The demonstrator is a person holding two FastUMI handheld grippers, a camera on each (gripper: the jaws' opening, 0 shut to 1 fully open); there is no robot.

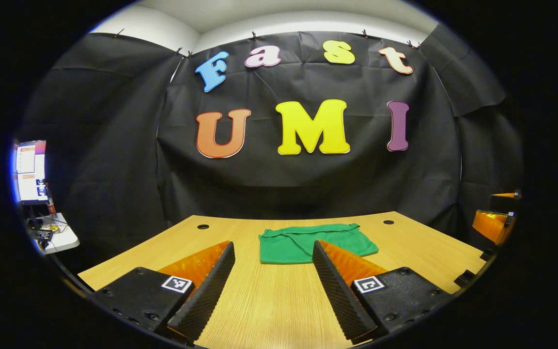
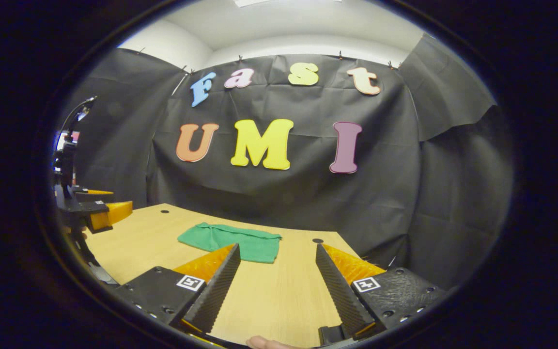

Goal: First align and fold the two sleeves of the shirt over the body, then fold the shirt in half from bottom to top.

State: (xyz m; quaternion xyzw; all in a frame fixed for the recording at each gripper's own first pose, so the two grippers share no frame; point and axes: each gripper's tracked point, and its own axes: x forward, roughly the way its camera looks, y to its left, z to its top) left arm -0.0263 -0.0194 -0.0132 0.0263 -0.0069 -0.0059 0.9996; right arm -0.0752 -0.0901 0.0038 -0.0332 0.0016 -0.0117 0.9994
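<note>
- Left gripper view: the left claw (image 1: 274,249) stands wide open over the desk (image 1: 269,305) and holds nothing; both fingers are clear of the cloth.
- The green shirt (image 1: 303,245) lies flat toward the far edge of the desk, about midway between the two cable holes (image 1: 203,226). It reads as a compact rectangle with no sleeve sticking out and a doubled edge along its far side.
- Judgement: both folds appear done and the task is at or near its end. The next move calls only for keeping the claws off the cloth, or a light squaring of the edges if the layers do not match.
- At the desk's right edge, part of the other gripper (image 1: 494,223) is visible. A monitor (image 1: 31,170) stands on a small side table (image 1: 58,237) beyond the left edge.
- Right gripper view: the right claw (image 2: 275,252) is likewise wide open and empty, above the near right part of the desk (image 2: 279,295).
- The shirt (image 2: 230,241) lies ahead and to the left, apart from the fingers, near the far edge.
- Black cloth walls (image 2: 453,203) close the booth; the ceiling (image 2: 284,24) is pale. A fingertip (image 2: 264,343) shows at the bottom.
</note>
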